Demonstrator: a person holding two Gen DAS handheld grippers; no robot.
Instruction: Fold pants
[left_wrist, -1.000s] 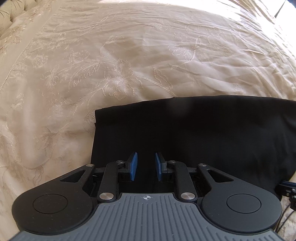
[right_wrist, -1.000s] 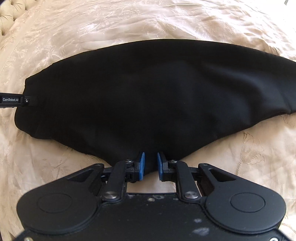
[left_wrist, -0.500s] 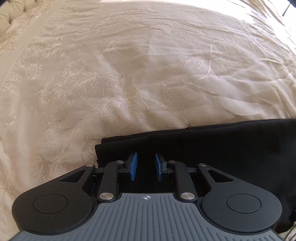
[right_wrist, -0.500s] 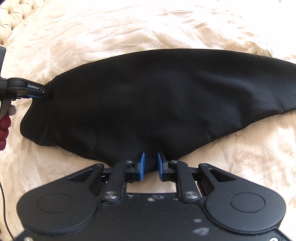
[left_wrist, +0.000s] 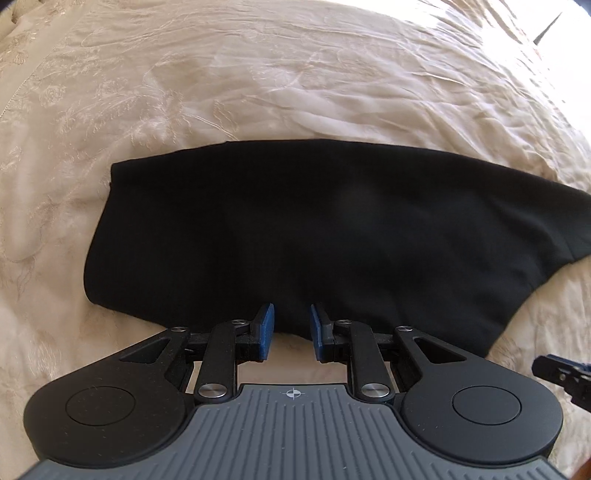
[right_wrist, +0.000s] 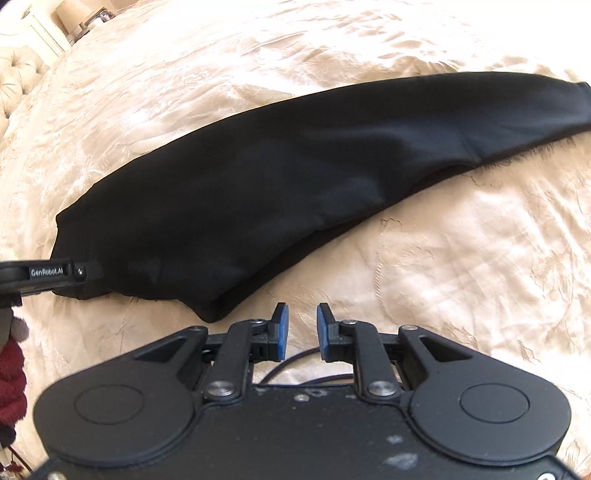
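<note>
— Where do the black pants (right_wrist: 258, 192) lie?
— Flat on the cream bedspread (right_wrist: 461, 266), apparently doubled lengthwise, ready for another fold.
— And the tools?
— The left gripper (left_wrist: 288, 326) straddles the near hem, parted, gripping nothing; the right gripper (right_wrist: 300, 330), parted and empty, hangs beside it.

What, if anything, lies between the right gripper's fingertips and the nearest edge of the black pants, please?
Only bare cream bedspread. In the right wrist view, the open right gripper sits just right of the pants, whose nearest folded corner ends beside its left finger, without touching.
</note>
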